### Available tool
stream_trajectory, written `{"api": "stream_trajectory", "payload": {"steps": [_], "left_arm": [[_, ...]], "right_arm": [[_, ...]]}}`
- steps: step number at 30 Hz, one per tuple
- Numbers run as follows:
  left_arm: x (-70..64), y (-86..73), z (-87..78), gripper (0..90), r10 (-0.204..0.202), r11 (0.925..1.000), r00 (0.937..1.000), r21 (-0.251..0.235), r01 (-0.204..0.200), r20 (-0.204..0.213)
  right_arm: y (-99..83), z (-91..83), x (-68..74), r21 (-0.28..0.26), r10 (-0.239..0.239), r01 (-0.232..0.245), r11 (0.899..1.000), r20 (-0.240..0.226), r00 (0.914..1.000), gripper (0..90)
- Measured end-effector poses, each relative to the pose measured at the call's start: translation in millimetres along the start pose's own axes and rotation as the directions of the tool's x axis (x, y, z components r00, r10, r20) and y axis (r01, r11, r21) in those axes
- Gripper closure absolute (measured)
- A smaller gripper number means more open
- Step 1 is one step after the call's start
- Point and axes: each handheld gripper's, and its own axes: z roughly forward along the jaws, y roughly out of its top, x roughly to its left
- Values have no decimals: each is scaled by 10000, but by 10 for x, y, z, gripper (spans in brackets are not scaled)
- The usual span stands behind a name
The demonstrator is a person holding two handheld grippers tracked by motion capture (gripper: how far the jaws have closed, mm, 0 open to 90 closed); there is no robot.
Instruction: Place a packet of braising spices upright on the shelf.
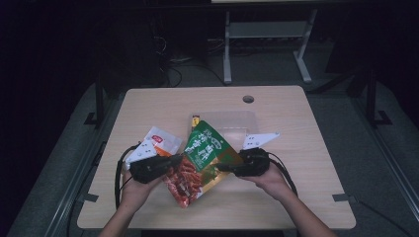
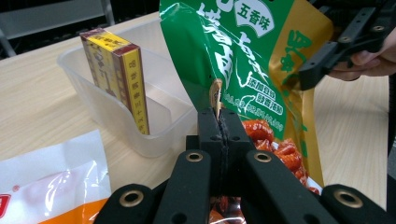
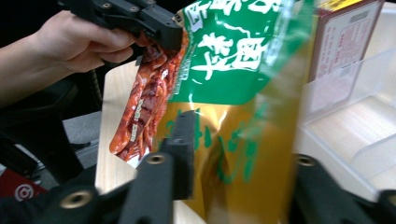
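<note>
A green-and-gold foil snack bag [image 1: 202, 158] printed with white lettering and a red food photo hangs between two hand-held black grippers at the centre of the high view, just above the near half of a light wooden table [image 1: 306, 148]. The left gripper [image 1: 170, 162], at lower left of centre, has its jaws pressed together on the bag's edge; the left gripper view shows the two black jaws meeting on a fold of the foil at mid-frame [image 2: 218, 122], with the bag [image 2: 243, 60] rising above them. The right gripper [image 1: 222, 168], lower right of centre, meets the bag's opposite, golden edge; in the right gripper view its jaws stand spread to either side of the gold panel [image 3: 243, 154], one black finger [image 3: 180, 149] lying against the foil, and whether the far jaw touches cannot be told.

Behind the bag, toward the upper middle of the table, sits a clear plastic tray [image 1: 237, 121]; the left gripper view shows a yellow-and-maroon cardboard box [image 2: 116, 79] standing upright inside it at upper left. A white-and-orange plastic pouch [image 1: 160, 140] lies flat on the table left of the bag, just beside the left gripper.
</note>
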Motion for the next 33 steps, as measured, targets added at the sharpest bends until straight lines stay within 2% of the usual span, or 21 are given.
{"api": "stream_trajectory", "payload": {"steps": [4,7,12,19,23,24,25,27,33], "left_arm": [[12,-10,1,899,-185,9997,9997,-169,188,146],[-14,-12,24,898,-178,9996,9995,-222,184,255],[-35,-49,64,891,-104,9998,9985,-158,112,533],[-83,-98,174,854,213,9990,9966,384,-244,791],[-32,-117,176,789,-94,9993,9974,377,68,713],[3,-128,165,796,-354,9991,9944,260,329,998],[31,-145,162,767,-613,9979,9924,273,587,1067],[49,-158,161,667,-545,9977,9935,467,501,999],[52,-183,149,553,-415,9976,9955,595,365,855]], "right_arm": [[3,-40,-9,-127,-10,11,9999,55,10000,828],[21,-80,-6,-164,-255,257,9995,105,9996,892],[49,-163,-16,-133,-446,446,9989,8,9990,900],[109,-334,-57,-542,-417,404,9977,-233,9989,900],[141,-397,-59,-682,-311,279,9973,-474,9984,900],[150,-416,-58,-720,-315,278,9970,-506,9982,900],[156,-435,-56,-801,-314,267,9964,-582,9978,900],[176,-471,-43,-985,-359,287,9947,-724,9967,900],[265,-564,25,-858,-796,732,9936,-733,9941,900]]}}
